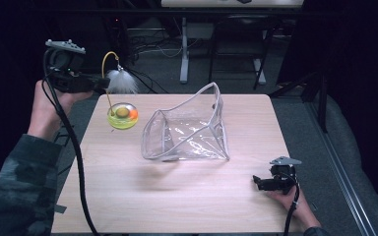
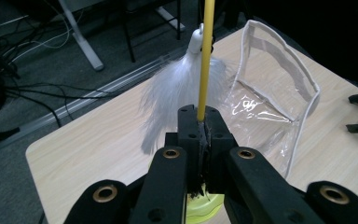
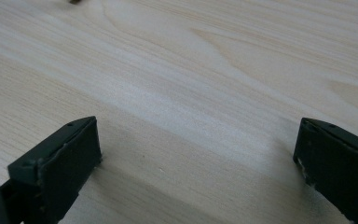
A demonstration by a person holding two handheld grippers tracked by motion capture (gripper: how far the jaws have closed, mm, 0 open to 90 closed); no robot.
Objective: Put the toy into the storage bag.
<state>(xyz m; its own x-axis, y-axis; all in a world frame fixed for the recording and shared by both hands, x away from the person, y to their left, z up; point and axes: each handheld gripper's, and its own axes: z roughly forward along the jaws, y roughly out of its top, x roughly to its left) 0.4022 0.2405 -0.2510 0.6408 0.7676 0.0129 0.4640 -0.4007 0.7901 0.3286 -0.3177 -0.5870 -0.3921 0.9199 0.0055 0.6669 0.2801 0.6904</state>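
Standing open near the middle of the table (image 1: 128, 196), a clear pouch (image 1: 187, 129) is seen. At its left, a yellow dish (image 1: 122, 117) is lifted by its yellow wire (image 2: 206, 56), pinched in the closed left gripper (image 2: 204, 122), a white feather (image 2: 172, 93) dangling. The right gripper (image 3: 198, 144) is rested wide apart, empty.

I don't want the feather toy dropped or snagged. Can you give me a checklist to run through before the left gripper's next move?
1. Left gripper shut on the thin yellow wire wand: ok.
2. White feather tuft hanging free of the clear plastic zip pouch: ok.
3. Pouch mouth standing open: ok.
4. Round yellow-green base lifted off the light wooden table: cannot tell.
5. Right gripper open, parked away from the pouch: ok.
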